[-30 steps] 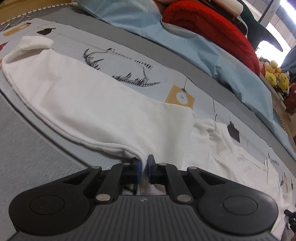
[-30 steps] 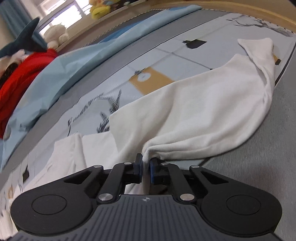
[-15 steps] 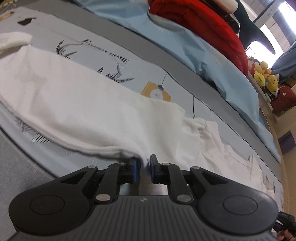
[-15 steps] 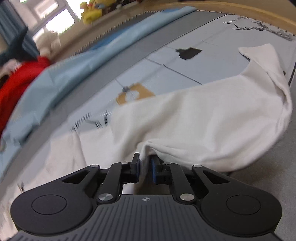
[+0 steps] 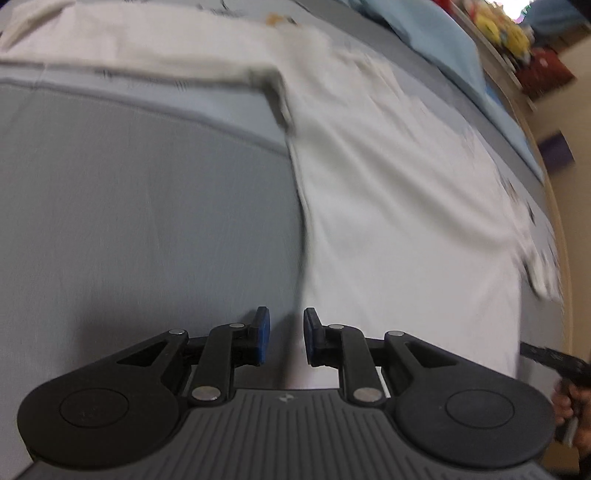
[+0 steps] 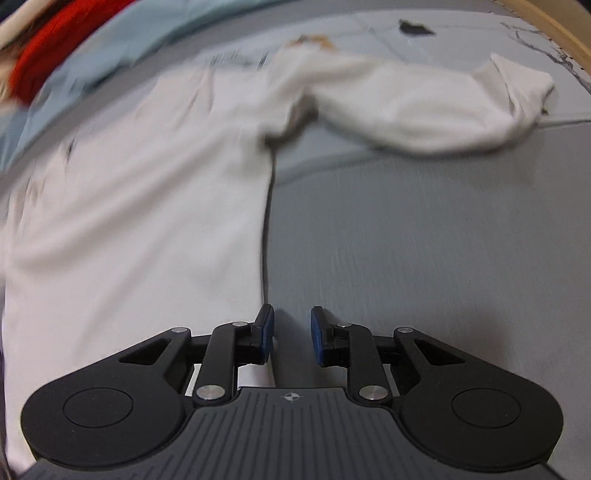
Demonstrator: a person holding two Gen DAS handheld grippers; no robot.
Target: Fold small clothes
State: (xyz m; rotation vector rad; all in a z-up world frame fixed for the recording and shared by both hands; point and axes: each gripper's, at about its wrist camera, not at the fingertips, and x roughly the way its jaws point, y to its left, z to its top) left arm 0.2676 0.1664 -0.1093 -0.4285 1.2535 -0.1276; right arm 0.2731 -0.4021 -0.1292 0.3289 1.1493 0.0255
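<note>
Right gripper (image 6: 289, 334): jaws parted, blue pads (image 6: 266, 334) visible, nothing between them. It sits low over the grey bed cover (image 6: 424, 240), right at the side edge of the white shirt (image 6: 140, 206). Shirt body spreads flat across the left half, near to far. Its sleeve (image 6: 424, 107) runs out to the right at the far side, cuff bunched and folded over at the far right end. Far left: light blue sheet (image 6: 110, 40) and a red item (image 6: 55, 48), both blurred. Printed panel of the cover (image 6: 461, 40) lies beyond the sleeve. Wooden bed edge (image 6: 554, 26) far right.
</note>
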